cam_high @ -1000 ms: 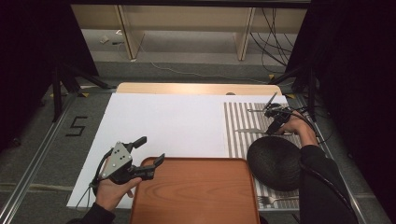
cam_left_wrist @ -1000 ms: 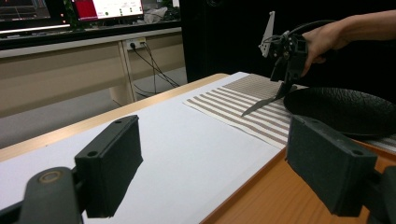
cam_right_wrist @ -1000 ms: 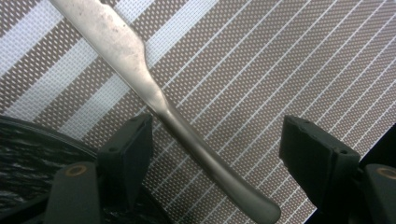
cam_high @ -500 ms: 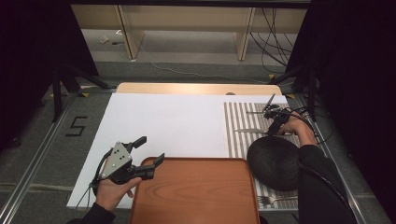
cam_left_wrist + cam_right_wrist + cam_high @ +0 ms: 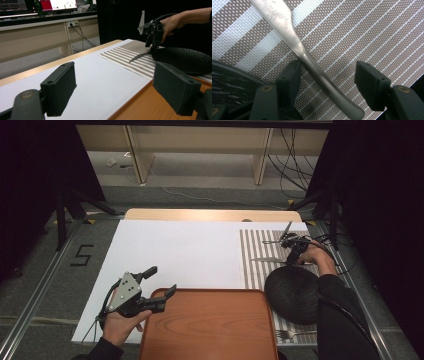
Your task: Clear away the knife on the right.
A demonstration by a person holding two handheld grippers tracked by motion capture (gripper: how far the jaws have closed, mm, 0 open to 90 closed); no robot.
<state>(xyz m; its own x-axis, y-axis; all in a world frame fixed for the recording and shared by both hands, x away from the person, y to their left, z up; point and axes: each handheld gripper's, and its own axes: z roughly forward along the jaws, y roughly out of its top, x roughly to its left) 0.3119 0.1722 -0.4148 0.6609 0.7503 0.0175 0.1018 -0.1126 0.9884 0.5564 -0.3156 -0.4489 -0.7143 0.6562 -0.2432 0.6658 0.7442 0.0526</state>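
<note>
- The left hand point(image 5: 119, 325) comes in from the bottom edge at the bench's point(image 5: 210, 215) near left and holds the left gripper point(image 5: 161, 281) low and about level, aimed right and forward.
- Its fingers point(image 5: 60, 88) are spread wide and grasp nothing; one hangs over the white sheet point(image 5: 180, 250), the other over the near left corner of the tray point(image 5: 210, 330).
- The right hand point(image 5: 312, 257) reaches forward on the far right, with the right gripper point(image 5: 295, 257) tipped down onto the striped mat point(image 5: 255, 250), just beyond the dark plate point(image 5: 292, 292).
- Its fingers point(image 5: 288, 80) are apart, straddling the handle of the knife point(image 5: 299, 47); the knife lies flat on the mat, blade pointing left, handle touching one finger, the other clear of it.
- A fork point(image 5: 295, 335) lies on the mat's near edge, just right of the tray.
- Against the pictures from a second and half a second back, both hands and the knife sit in the same places.
</note>
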